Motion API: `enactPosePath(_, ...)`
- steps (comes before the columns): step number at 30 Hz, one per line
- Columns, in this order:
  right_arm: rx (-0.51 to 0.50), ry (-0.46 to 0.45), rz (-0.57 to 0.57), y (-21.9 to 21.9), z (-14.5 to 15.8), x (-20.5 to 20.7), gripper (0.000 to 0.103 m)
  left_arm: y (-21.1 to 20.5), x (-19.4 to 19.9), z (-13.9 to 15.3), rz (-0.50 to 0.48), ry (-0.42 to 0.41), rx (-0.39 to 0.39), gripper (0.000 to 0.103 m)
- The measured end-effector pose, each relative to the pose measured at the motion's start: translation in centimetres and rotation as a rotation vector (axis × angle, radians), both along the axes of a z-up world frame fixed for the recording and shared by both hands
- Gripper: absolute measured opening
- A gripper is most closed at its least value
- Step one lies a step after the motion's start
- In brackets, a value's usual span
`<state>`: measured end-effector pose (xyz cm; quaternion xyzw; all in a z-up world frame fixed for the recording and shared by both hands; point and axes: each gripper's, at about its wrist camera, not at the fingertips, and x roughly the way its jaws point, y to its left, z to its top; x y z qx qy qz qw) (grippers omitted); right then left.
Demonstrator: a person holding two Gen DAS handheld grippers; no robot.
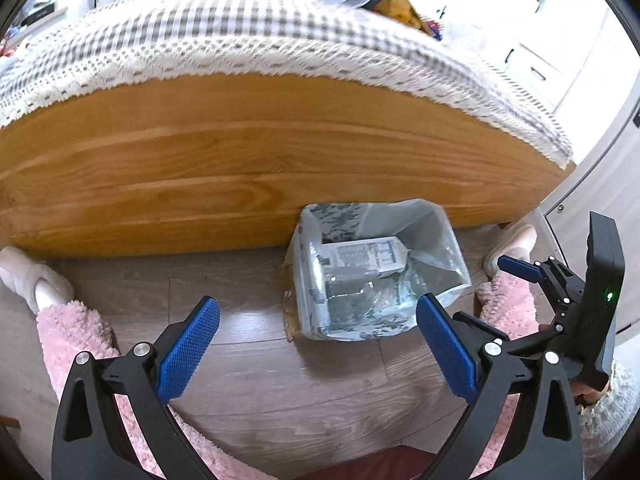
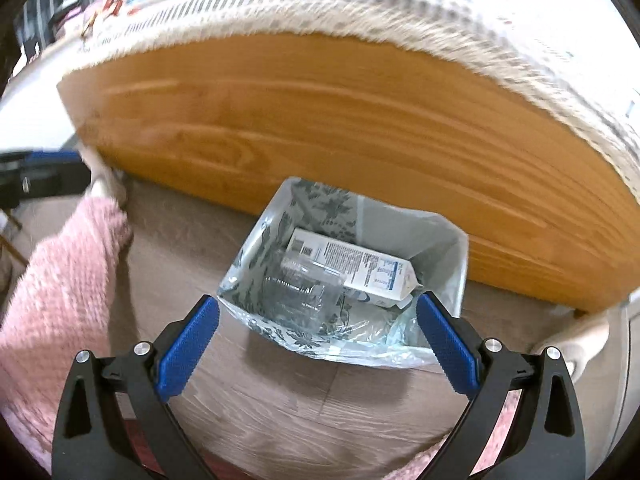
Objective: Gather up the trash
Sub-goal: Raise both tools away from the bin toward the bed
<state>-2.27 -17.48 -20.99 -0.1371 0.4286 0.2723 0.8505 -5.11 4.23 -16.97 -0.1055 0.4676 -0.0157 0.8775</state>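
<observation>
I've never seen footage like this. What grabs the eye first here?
Probably the lined trash bin on the wooden floor against the orange-brown wooden bed frame, holding a white carton and a clear plastic bottle. Next, the blue-padded fingers of the right gripper and left gripper, both open and empty, frame the bottom of each view. Fuzzy pink sleeves show at the sides.
</observation>
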Motion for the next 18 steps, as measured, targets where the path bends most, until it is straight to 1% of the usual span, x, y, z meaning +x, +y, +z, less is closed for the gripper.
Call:
enactPosePath(3, 0.054, -0.016, -0.044, -1.0, 1.3, -0.8, 0.095, -0.4, -0.9, 1.0, -0.006, -0.046, -0.02, 0.095)
enactPosePath(5, 0.086, -0.034, -0.084, -1.8, 2.1, -1.5, 0.095, -0.8, -1.3, 1.5, -0.011, -0.069, -0.016, 0.095)
enactPosePath(6, 0.101, -0.038, -0.099, -2.1, 2.4, -1.7, 0.095, -1.1, -1.6, 1.8, -0.017, -0.081, -0.006, 0.095)
enactPosePath(7, 0.121, -0.044, -0.118, -2.5, 2.9, -1.9, 0.095, -1.6, -1.9, 2.3, -0.026, -0.103, 0.027, 0.095)
enactPosePath(10, 0.139, -0.076, -0.16, -3.4, 4.0, -2.6, 0.095, -2.5, -2.6, 3.4, -0.048, -0.153, 0.079, 0.095)
enactPosePath(16, 0.144, -0.167, -0.189, -4.8, 7.0, -3.5, 0.095, -3.5, -4.0, 6.3, -0.056, -0.273, 0.116, 0.095)
enactPosePath(18, 0.161, -0.203, -0.205, -5.4, 8.2, -3.8, 0.095, -3.8, -4.5, 7.4, -0.046, -0.317, 0.146, 0.095)
